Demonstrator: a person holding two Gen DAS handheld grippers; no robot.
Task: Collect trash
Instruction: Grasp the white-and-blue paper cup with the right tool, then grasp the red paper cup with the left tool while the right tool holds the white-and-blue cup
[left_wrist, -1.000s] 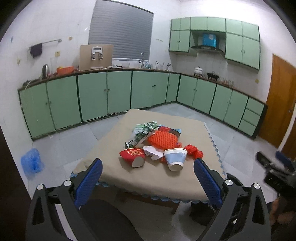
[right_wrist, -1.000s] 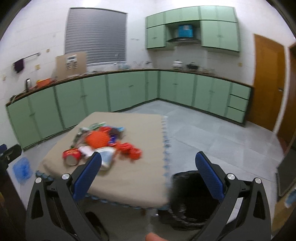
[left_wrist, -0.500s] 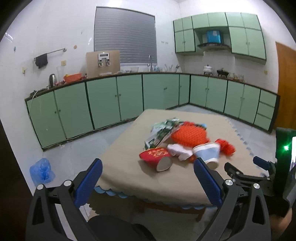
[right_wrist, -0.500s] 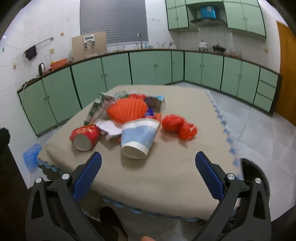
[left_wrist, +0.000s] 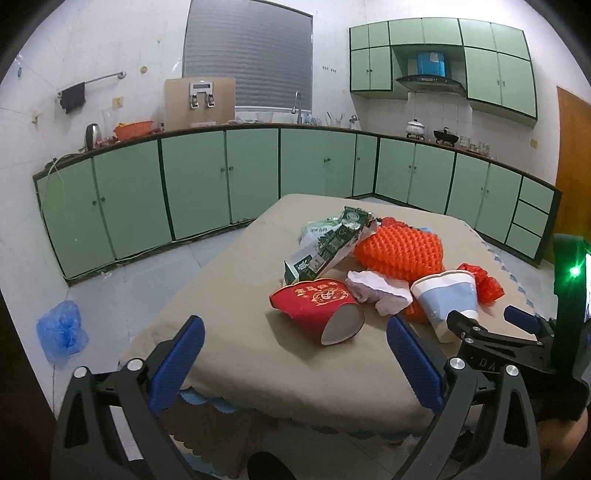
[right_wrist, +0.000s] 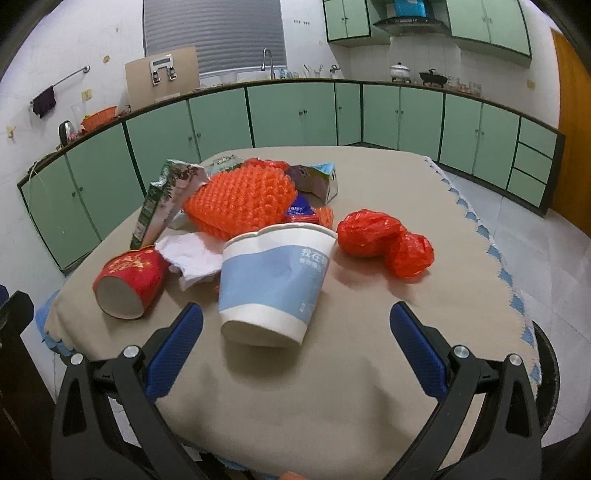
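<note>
Both grippers have come closer to the table (right_wrist: 369, 369) since a second ago. Right gripper (right_wrist: 295, 343) hangs spread wide, just near of the blue-and-white cup (right_wrist: 273, 284) lying tipped beside the red cup (right_wrist: 129, 280). Left gripper (left_wrist: 295, 354) is also spread and empty, near the red cup (left_wrist: 317, 306). Red bags (right_wrist: 384, 240) lie to the right.

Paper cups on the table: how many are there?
2. The red cup lies on its side at the left of the pile; the blue-and-white cup lies tipped beside it, nearest the right gripper. The pile may hide more.
</note>
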